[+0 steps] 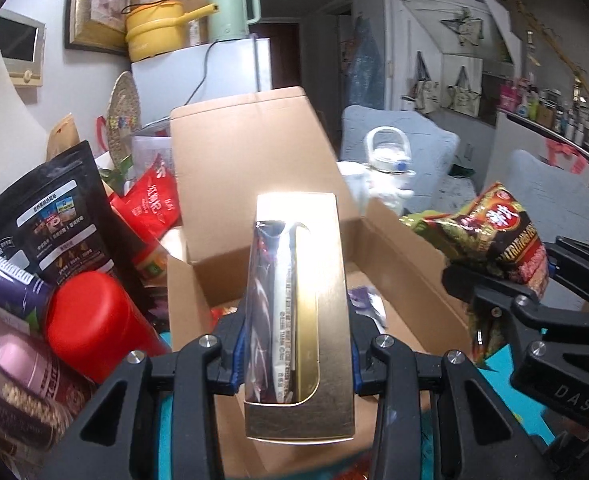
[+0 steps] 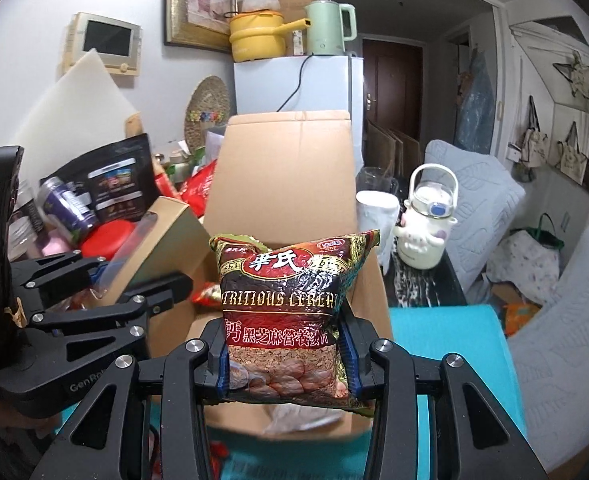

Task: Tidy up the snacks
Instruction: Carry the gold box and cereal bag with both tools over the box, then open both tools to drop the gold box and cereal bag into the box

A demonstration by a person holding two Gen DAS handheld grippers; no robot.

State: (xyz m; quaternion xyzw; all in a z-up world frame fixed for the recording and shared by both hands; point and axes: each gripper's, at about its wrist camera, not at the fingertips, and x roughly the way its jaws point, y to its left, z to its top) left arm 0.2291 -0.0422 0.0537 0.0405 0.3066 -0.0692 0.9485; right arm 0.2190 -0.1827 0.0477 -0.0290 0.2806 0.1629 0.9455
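My left gripper (image 1: pixel 296 350) is shut on a gold window box (image 1: pixel 330 280) with a foil snack pack inside, held upright over the open cardboard box (image 1: pixel 250 160). My right gripper (image 2: pixel 284 354) is shut on a dark red bag of nutritious cereal (image 2: pixel 286 304), also above the cardboard box (image 2: pixel 286 168). In the left wrist view the cereal bag (image 1: pixel 494 236) and right gripper (image 1: pixel 506 280) show at the right. In the right wrist view the gold box (image 2: pixel 162 236) and left gripper (image 2: pixel 106 276) show at the left. A few packets lie in the box bottom.
Left of the box stand a black pouch (image 1: pixel 62 216), a red lid (image 1: pixel 90 324), a purple can (image 1: pixel 6 284) and red snack bags (image 1: pixel 154 200). A white kettle-shaped bottle (image 2: pixel 426 224) and a white cup (image 2: pixel 376 216) stand right of it. A teal mat (image 2: pixel 442 332) covers the surface.
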